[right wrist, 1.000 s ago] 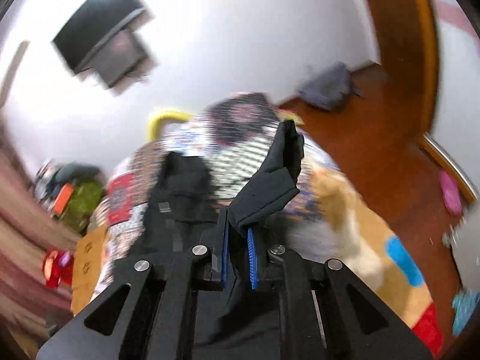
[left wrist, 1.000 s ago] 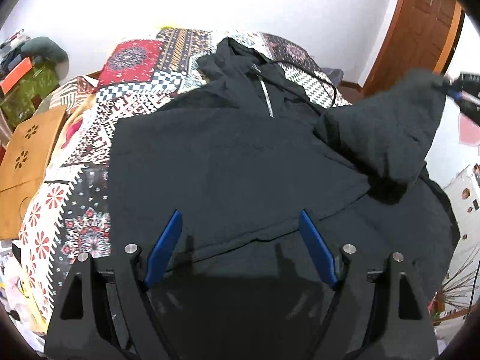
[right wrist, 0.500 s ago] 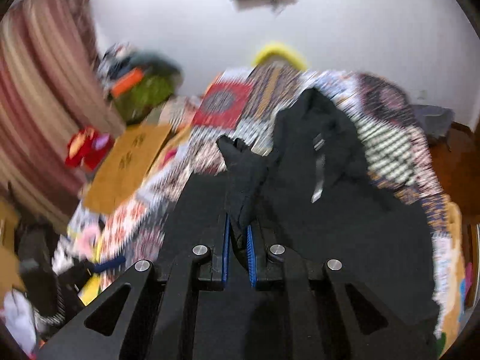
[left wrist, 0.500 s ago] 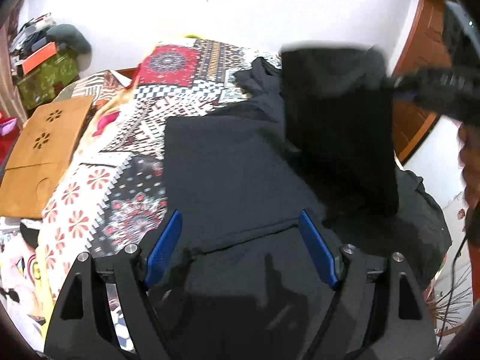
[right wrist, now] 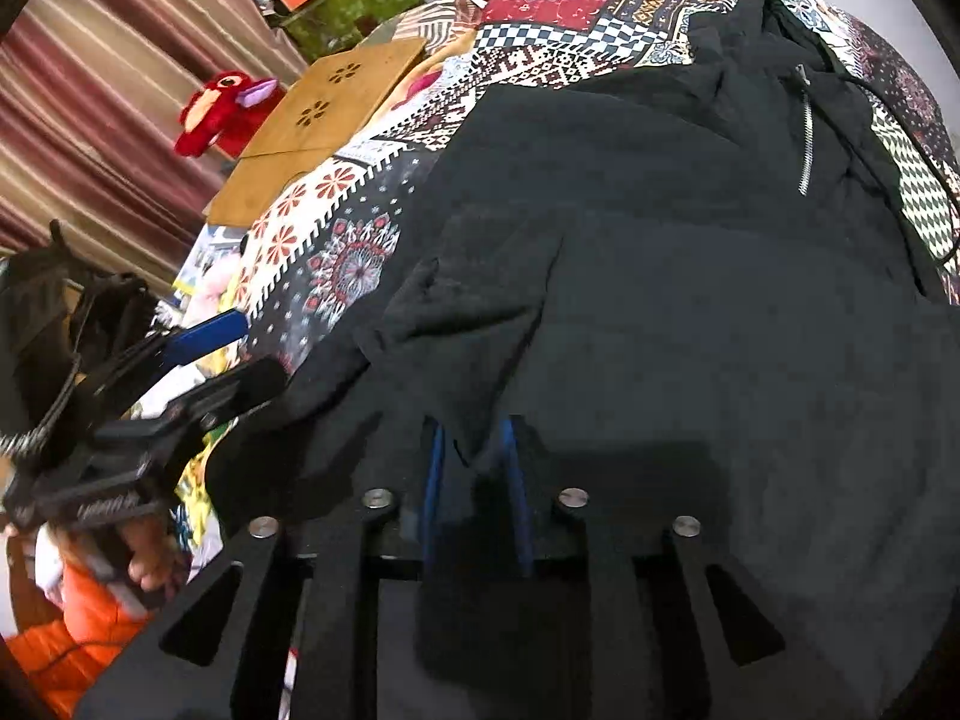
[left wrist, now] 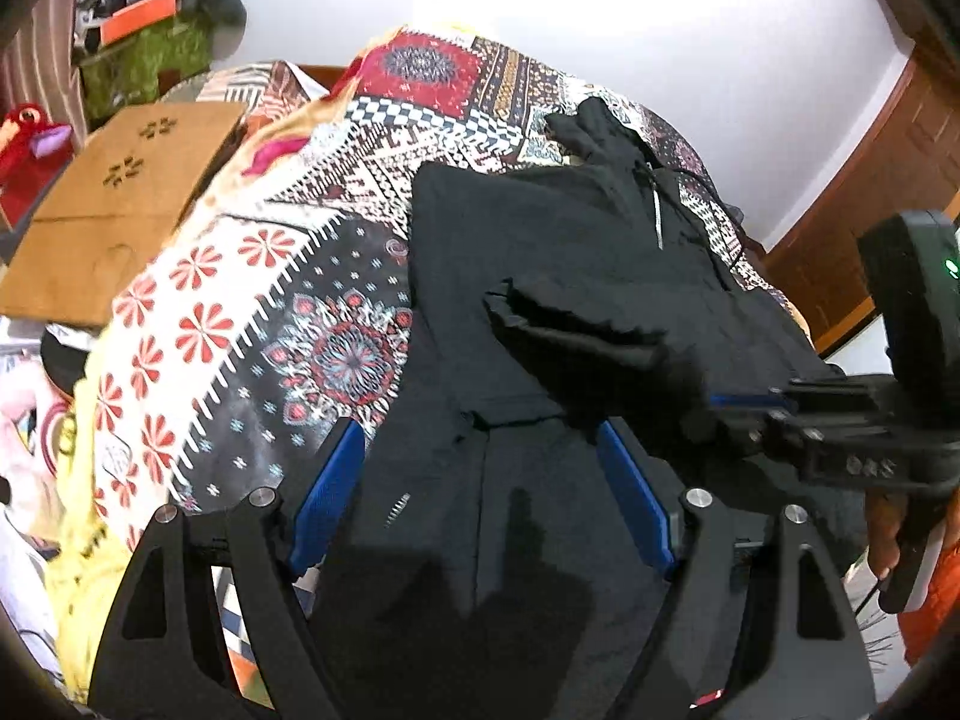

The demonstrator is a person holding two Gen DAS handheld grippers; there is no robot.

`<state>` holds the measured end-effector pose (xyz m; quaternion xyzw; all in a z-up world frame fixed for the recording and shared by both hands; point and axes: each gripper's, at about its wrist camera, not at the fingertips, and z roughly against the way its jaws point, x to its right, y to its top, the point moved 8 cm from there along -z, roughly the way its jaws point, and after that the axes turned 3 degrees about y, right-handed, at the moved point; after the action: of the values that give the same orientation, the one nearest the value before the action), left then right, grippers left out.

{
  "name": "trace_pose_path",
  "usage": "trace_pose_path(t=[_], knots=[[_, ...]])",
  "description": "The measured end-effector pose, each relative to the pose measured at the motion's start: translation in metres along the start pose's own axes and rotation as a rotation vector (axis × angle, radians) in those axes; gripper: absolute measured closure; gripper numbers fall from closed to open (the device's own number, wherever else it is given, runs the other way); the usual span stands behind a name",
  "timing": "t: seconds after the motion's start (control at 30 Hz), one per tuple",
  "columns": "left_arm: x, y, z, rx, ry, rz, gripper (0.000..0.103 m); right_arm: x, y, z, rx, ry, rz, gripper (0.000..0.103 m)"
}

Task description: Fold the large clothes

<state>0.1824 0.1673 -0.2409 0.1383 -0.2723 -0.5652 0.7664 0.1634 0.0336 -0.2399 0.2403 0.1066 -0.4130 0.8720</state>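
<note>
A black hooded jacket (left wrist: 558, 252) with a silver zip lies spread on a patterned bedspread (left wrist: 252, 312); it also fills the right wrist view (right wrist: 690, 252). My right gripper (right wrist: 474, 450) is shut on the jacket's sleeve (right wrist: 456, 312) and holds it low over the jacket's body. In the left wrist view that sleeve (left wrist: 588, 342) hangs from the right gripper (left wrist: 720, 402) at the right. My left gripper (left wrist: 480, 480) is open and empty above the jacket's lower part.
A brown board (right wrist: 318, 120) lies at the bed's left side, with a red plush toy (right wrist: 222, 114) and a striped curtain (right wrist: 102, 90) beyond. Green boxes (left wrist: 138, 60) are stacked at the back left. A wooden door (left wrist: 882, 180) stands at the right.
My right gripper has swung the sleeve from high at the right down and across over the jacket's body. My left gripper has stayed open and has moved nearer the jacket's lower left part.
</note>
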Motion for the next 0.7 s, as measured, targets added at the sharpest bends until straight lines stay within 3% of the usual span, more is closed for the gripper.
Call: trace_pose_path(t=[0.2,0.37,0.53,0.63,0.7], knots=[[0.022,-0.007,-0.015,-0.062,-0.057,0.004,0.024,0.023,-0.011,0.047,0.147,-0.131,0.034,0.076],[0.039,-0.015,-0.034,-0.122,-0.104,0.017,0.024,0.062,-0.023,0.097,0.293,-0.288,-0.029,0.052],[0.055,-0.027,-0.058,-0.204,-0.156,0.058,0.024,0.107,-0.044,0.137,0.374,-0.409,-0.127,0.047],[0.066,-0.025,-0.067,-0.206,-0.145,0.042,0.032,0.135,-0.06,0.149,0.392,-0.466,-0.2,0.047],[0.071,-0.02,-0.07,-0.187,-0.116,0.016,0.043,0.154,-0.074,0.154,0.39,-0.49,-0.263,0.047]])
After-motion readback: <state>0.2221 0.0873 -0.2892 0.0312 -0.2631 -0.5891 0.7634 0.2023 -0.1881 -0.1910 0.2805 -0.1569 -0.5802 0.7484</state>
